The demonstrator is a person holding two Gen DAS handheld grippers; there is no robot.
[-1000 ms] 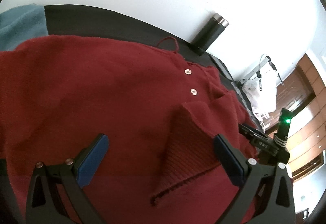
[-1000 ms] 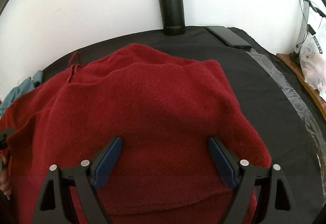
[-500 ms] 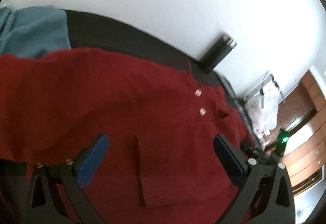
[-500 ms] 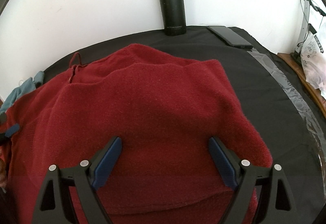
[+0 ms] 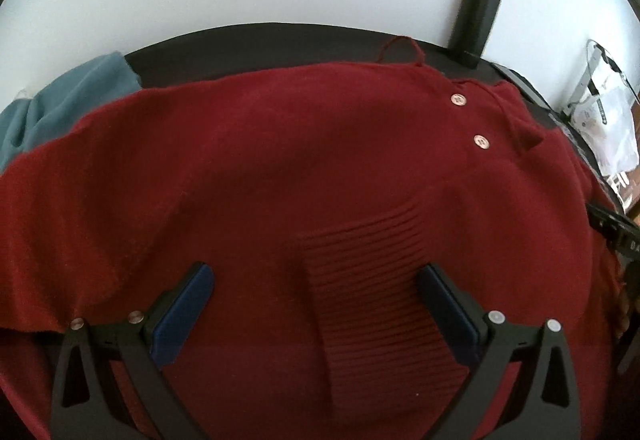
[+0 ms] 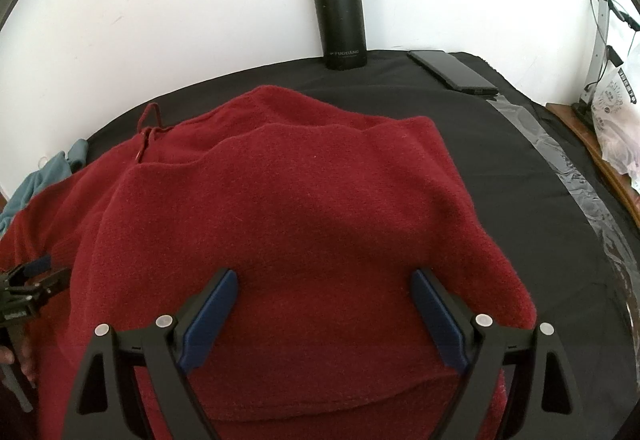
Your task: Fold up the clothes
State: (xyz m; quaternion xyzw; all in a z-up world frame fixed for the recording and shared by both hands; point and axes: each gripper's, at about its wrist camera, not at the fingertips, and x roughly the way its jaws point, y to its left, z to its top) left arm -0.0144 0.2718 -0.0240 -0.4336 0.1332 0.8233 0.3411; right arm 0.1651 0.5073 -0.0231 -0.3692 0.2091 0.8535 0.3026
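1. The red sweater (image 5: 280, 168) lay spread over the black worktop (image 6: 500, 144), its buttoned neckline toward the wall. In the left wrist view one sleeve was folded across the body, so that the ribbed cuff (image 5: 376, 304) rested on top of the chest panel.

2. The left gripper (image 5: 314, 316) hovered over the cuff with its fingers spread wide and released; nothing was grasped between them.

3. The right gripper (image 6: 322, 316) hung over the doubled-up side of the sweater (image 6: 280, 224), its fingers likewise parted and empty.

4. The step in hand was judged to be settling the folded sleeve before the next fold. To do it well, the sleeve was to lie flat and straight on the body, with no ridge under the cuff.

5. For the following grasp, the fingers were best lowered onto a free edge of the knit, so as to pinch every intended layer and none of the worktop cover.

6. The flask (image 6: 338, 10) and the phone (image 6: 452, 70) stood well apart from the sweater, near the wall; the teal cloth (image 5: 60, 108) touched its far left edge and was to stay out of the fold.
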